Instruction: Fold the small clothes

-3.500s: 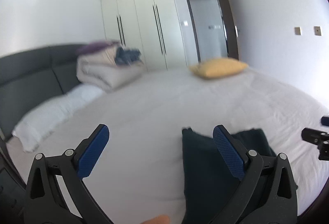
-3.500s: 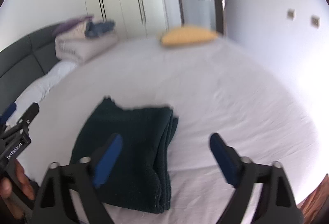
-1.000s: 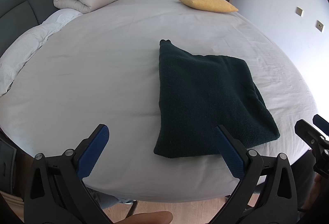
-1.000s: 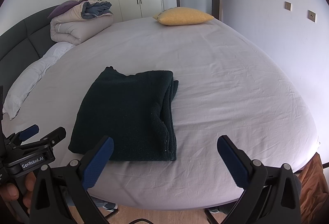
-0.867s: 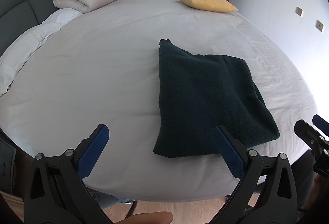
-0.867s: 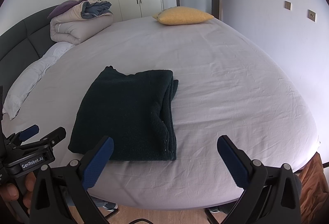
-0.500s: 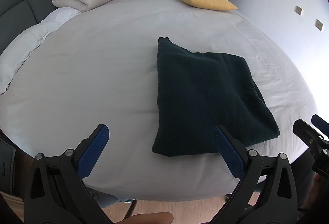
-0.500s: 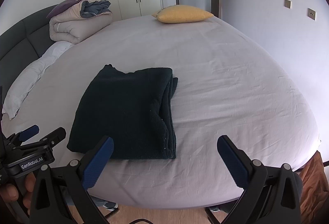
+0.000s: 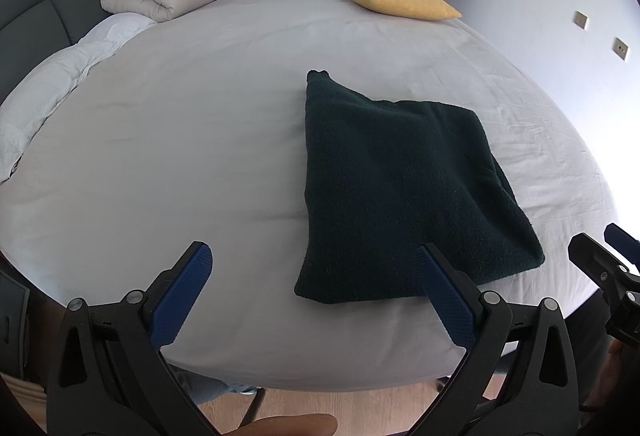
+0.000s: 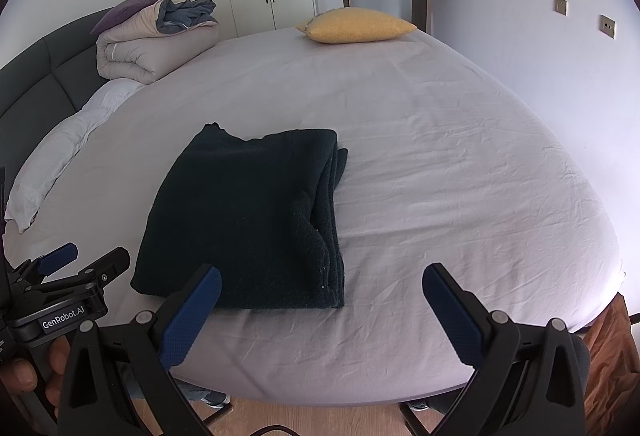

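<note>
The left gripper (image 9: 312, 290) has its blue fingers (image 9: 182, 294) spread wide and empty, hanging over the near edge of the bed (image 9: 192, 139). The right gripper (image 10: 320, 310) is likewise released, fingers (image 10: 450, 314) splayed with nothing between them, near the same edge. Both are clear of the cloth.

The dark green garment (image 10: 248, 215) lies folded flat on the bed sheet, near the front edge, stacked layers showing along its right side. It looks like a finished fold, so the step in hand is most likely to withdraw and leave it be. Doing that well means lifting both tools straight back without brushing the near hem, since the loose knit layers could drag and slide open. If one more fold is wanted, pinch both near corners together and carry them evenly to the far edge.

Compared with 3.5 seconds ago, both cameras sit higher and farther back: the garment, then close under the fingers and partly cut off, now shows whole, in the same folded shape. Over the last second the view hardly changes.
</note>
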